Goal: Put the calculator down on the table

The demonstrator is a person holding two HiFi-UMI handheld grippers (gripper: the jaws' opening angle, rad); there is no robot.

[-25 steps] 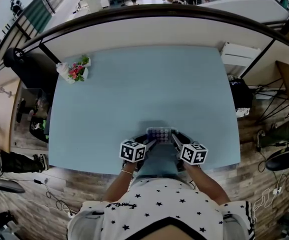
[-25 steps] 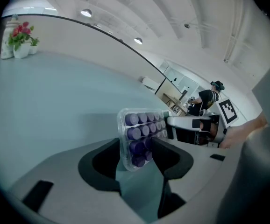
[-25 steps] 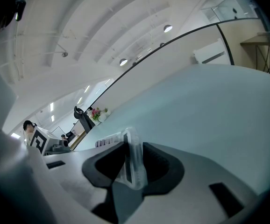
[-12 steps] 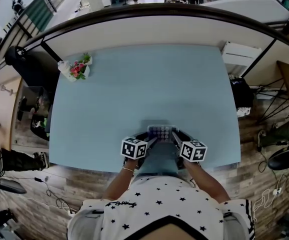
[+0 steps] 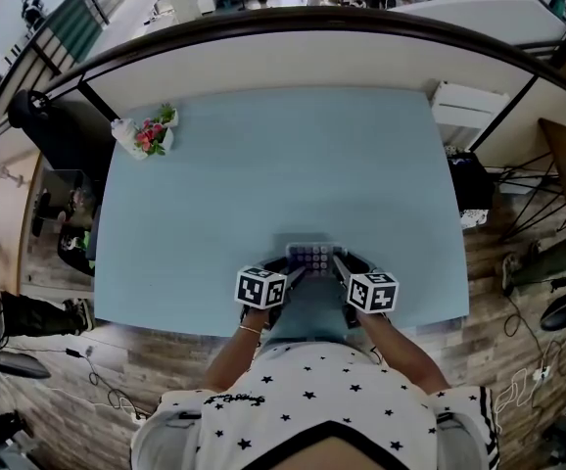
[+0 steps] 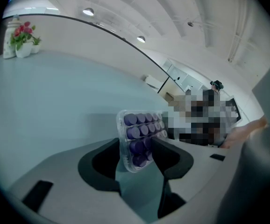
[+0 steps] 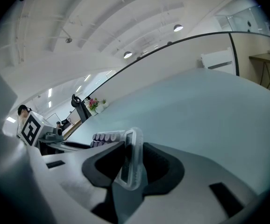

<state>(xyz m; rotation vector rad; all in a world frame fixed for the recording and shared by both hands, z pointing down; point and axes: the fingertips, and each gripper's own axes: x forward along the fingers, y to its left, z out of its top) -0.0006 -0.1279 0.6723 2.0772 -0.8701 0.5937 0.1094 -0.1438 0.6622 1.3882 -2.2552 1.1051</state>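
Left gripper and right gripper meet over the table's near edge, their tips converging on the calculator.

Pose: both forearms reach forward from the body, left forearm and right forearm angled inward, so that the two grippers form a narrow V, each sloping down toward the table.

Grip, left: its jaws stand fairly wide and clamp one end of the calculator, a pad against each side; the body rises tilted from between them.

Grip, right: its jaws are set closer and pinch the calculator across its thin edge.

Position of the calculator: held between the two grippers, just inside the table's near edge. Whether any part of it touches the tabletop cannot be told.

Differences between views: the left gripper view alone shows the key face, with rows of round purple keys under a clear shell. The right gripper view gives the same object edge-on (only a sliver of the keys shows) and also takes in the left gripper's marker cube. The head view alone shows both cubes together, the whole table, and the flowers at the table's far left corner.
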